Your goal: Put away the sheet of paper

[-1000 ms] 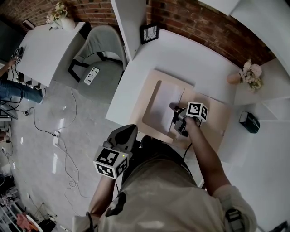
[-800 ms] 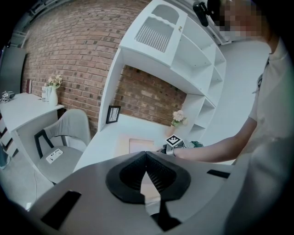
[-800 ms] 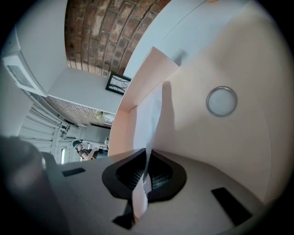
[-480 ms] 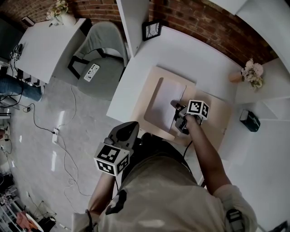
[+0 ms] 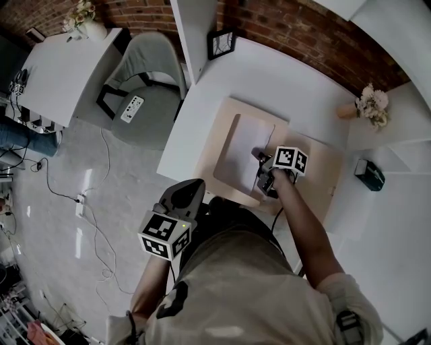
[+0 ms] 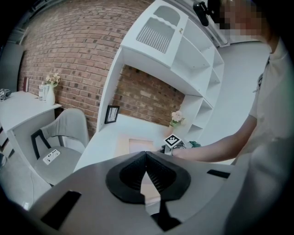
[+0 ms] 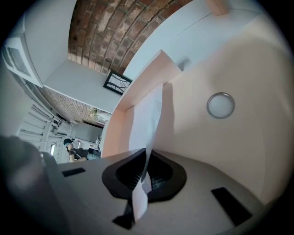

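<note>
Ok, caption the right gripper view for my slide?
Right gripper pinching the sheet of paper by its edge above the pale wooden tray.

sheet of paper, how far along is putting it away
Done: the right gripper has the sheet of paper pinched by its edge. In hand: the sheet lies over the recess of the wooden tray. Left: lay it flat and let go. The left gripper is shut, empty.

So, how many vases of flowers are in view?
2. One vase of flowers stands on the white side table, far left; the other vase on the desk's right end. Others may be hidden.
</note>
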The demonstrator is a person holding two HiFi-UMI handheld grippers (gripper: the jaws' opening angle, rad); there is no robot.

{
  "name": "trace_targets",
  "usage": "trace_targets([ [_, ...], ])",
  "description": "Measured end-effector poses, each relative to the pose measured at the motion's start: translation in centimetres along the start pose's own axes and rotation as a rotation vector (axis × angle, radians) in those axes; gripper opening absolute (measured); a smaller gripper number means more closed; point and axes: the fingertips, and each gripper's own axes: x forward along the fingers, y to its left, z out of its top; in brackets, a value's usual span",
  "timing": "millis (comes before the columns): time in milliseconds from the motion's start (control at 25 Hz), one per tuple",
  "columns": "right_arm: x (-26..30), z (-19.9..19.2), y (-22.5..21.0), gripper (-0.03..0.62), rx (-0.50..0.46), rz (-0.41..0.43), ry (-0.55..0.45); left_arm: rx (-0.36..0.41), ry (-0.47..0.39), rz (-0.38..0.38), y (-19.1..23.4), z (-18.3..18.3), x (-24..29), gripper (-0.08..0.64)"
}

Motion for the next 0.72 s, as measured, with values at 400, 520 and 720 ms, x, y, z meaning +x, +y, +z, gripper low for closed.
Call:
trace_targets([
  [400,-0.07,-0.03,0.01,0.026,-0.005,-0.008,-0.002,0.006,0.006,-0.017,0.34,0.15,0.33,0.015],
  [520,-0.08,-0.12,-0.02,0.026,-0.008,-0.014,-0.004,0.010,0.012,-0.020,0.37,0.06,0.41,0.017],
  [720,-0.03,-0.18,0.01,0.026,-0.010,-0.015,-0.003,0.012,0.024,-0.030,0.26,-0.05,0.48,0.015],
])
